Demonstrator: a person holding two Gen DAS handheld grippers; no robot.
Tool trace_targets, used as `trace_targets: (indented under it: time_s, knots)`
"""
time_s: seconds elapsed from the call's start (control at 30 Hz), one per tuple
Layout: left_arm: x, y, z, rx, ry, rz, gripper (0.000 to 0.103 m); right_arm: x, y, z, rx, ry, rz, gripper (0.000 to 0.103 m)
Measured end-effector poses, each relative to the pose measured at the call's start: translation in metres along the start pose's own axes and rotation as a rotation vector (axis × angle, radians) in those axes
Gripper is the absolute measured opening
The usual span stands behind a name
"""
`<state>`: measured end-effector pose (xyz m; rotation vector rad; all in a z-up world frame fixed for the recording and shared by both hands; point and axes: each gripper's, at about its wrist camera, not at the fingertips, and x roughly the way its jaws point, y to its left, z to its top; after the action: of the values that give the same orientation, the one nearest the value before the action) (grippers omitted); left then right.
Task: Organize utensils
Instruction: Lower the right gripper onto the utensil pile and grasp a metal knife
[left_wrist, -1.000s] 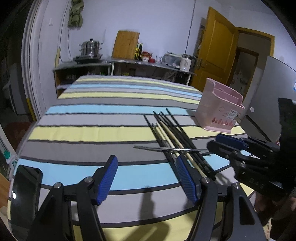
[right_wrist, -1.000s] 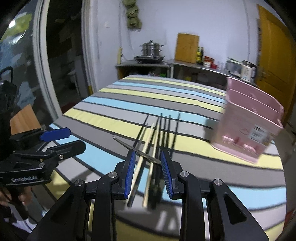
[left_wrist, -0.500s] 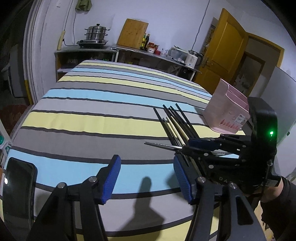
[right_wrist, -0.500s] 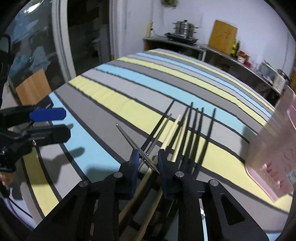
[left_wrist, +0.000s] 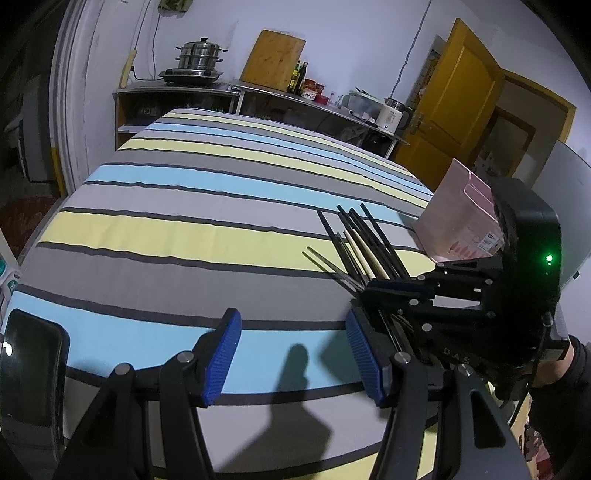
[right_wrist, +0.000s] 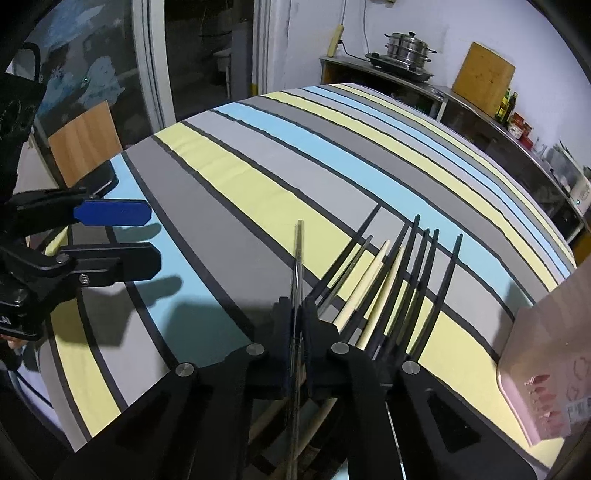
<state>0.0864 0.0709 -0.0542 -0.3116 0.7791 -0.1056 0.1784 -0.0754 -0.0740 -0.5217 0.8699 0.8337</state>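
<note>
A thin silver metal chopstick (right_wrist: 298, 254) sticks out forward from my right gripper (right_wrist: 297, 306), whose jaws are shut on it. To its right, several black chopsticks (right_wrist: 424, 266) and two pale wooden ones (right_wrist: 373, 273) lie side by side on the striped tablecloth (right_wrist: 229, 177). The pink utensil holder (right_wrist: 546, 369) stands at the right edge. In the left wrist view my left gripper (left_wrist: 293, 354) hangs open over bare cloth with nothing between its fingers. From that view the right gripper (left_wrist: 369, 291) sits over the near ends of the chopsticks (left_wrist: 373, 236), in front of the holder (left_wrist: 465, 225).
A dark phone (left_wrist: 29, 369) lies near the table's left corner. A counter with a steel steamer pot (left_wrist: 199, 55), a cutting board and bottles runs along the back wall. A yellow door (left_wrist: 454, 110) stands open behind the holder. A wooden chair back (right_wrist: 85, 140) stands beside the table.
My right gripper dropped onto the chopsticks, rolled and shut on the metal chopstick, which now points along its fingers instead of lying across the pile. The left gripper stayed open.
</note>
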Motion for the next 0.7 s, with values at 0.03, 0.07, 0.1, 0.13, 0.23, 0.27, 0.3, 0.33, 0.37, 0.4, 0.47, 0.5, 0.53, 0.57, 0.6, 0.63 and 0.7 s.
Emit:
trace_targets:
  time_s: [0.03, 0.07, 0.1, 0.13, 0.23, 0.27, 0.3, 0.33, 0.37, 0.4, 0.47, 0.5, 0.53, 0.57, 0.6, 0.63, 0.7]
  knots:
    - [0.001, 0.0, 0.001, -0.001, 0.001, 0.0, 0.061, -0.002, -0.003, -0.001, 0.019, -0.005, 0.001, 0.006]
    - [0.002, 0.0, 0.002, -0.003, 0.003, -0.001, 0.061, -0.003, -0.005, -0.002, 0.033, -0.009, 0.001, 0.006]
    - [0.003, 0.0, 0.004, -0.004, 0.006, -0.001, 0.061, -0.005, -0.009, -0.003, 0.063, -0.018, 0.0, 0.006]
    - [0.005, -0.002, 0.005, -0.005, 0.009, -0.001, 0.061, -0.006, -0.011, -0.003, 0.078, -0.023, -0.002, 0.006]
    - [0.012, -0.003, 0.01, -0.019, 0.028, -0.011, 0.061, -0.013, -0.02, -0.006, 0.141, -0.048, -0.009, 0.006]
    - [0.016, -0.004, 0.011, -0.022, 0.039, -0.009, 0.061, -0.016, -0.023, -0.007, 0.165, -0.058, -0.008, 0.006]
    - [0.021, -0.004, 0.012, -0.025, 0.057, -0.009, 0.061, -0.02, -0.028, -0.009, 0.202, -0.071, -0.01, 0.006]
    - [0.026, -0.005, 0.014, -0.031, 0.073, -0.012, 0.061, -0.022, -0.031, -0.01, 0.224, -0.076, -0.012, 0.006]
    - [0.033, -0.006, 0.015, -0.042, 0.092, -0.015, 0.061, -0.025, -0.034, -0.012, 0.253, -0.085, -0.013, 0.006]
    - [0.039, -0.007, 0.017, -0.052, 0.106, -0.019, 0.061, -0.029, -0.039, -0.014, 0.291, -0.096, -0.014, 0.006]
    - [0.05, -0.009, 0.021, -0.068, 0.131, -0.023, 0.061, -0.032, -0.045, -0.017, 0.322, -0.104, -0.021, 0.006]
    - [0.054, -0.011, 0.023, -0.071, 0.136, -0.018, 0.061, -0.033, -0.047, -0.017, 0.335, -0.104, -0.031, 0.006]
    - [0.057, -0.012, 0.026, -0.07, 0.136, -0.015, 0.061, -0.033, -0.048, -0.018, 0.346, -0.096, -0.043, 0.006]
    - [0.06, -0.015, 0.03, -0.071, 0.137, -0.021, 0.061, -0.032, -0.049, -0.017, 0.358, -0.086, -0.061, 0.006]
    - [0.063, -0.016, 0.034, -0.073, 0.137, -0.028, 0.061, -0.032, -0.054, -0.019, 0.38, -0.076, -0.084, 0.006]
    - [0.067, -0.018, 0.038, -0.074, 0.14, -0.028, 0.061, -0.033, -0.057, -0.022, 0.399, -0.073, -0.096, 0.006]
    - [0.074, -0.021, 0.044, -0.071, 0.143, -0.026, 0.061, -0.034, -0.068, -0.028, 0.45, -0.062, -0.125, 0.006]
